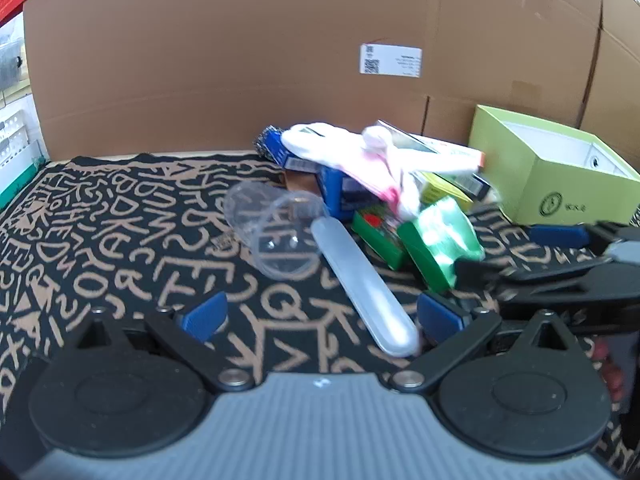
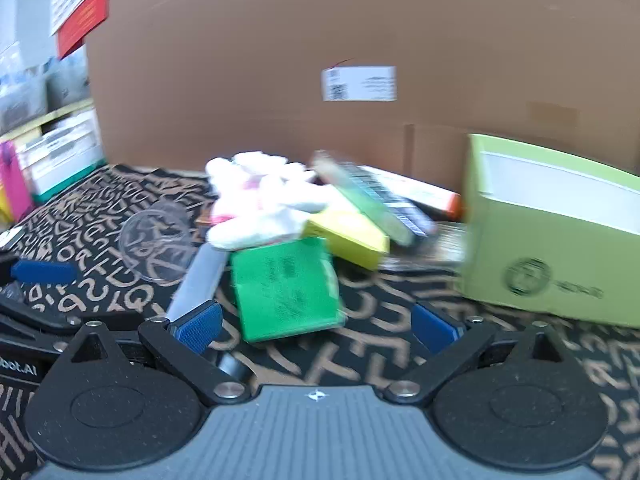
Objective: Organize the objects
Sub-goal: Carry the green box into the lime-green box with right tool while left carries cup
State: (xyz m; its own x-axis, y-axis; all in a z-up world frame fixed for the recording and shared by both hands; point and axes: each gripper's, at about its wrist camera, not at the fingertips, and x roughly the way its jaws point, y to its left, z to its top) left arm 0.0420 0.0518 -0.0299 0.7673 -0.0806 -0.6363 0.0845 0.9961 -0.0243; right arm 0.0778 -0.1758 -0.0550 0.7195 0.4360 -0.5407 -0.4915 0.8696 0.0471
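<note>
A heap of small items lies on a black cloth with tan letters (image 1: 120, 216). It holds a clear plastic cup (image 1: 276, 232) on its side, a long translucent case (image 1: 362, 288), a green packet (image 1: 440, 240), blue boxes (image 1: 340, 192), a yellow box (image 2: 348, 232) and a white and pink cloth (image 1: 372, 160). An open lime-green box (image 1: 560, 176) stands at the right. My left gripper (image 1: 320, 316) is open, short of the heap, with the case's near end between its blue pads. My right gripper (image 2: 316, 326) is open just before the green packet (image 2: 284, 288), with nothing held.
A tall cardboard wall (image 1: 240, 60) with a white label (image 1: 391, 60) closes the back. Shelves with boxes and red signs (image 2: 80, 8) stand at the left. The right gripper's arm (image 1: 560, 276) reaches in beside the lime-green box (image 2: 552, 232).
</note>
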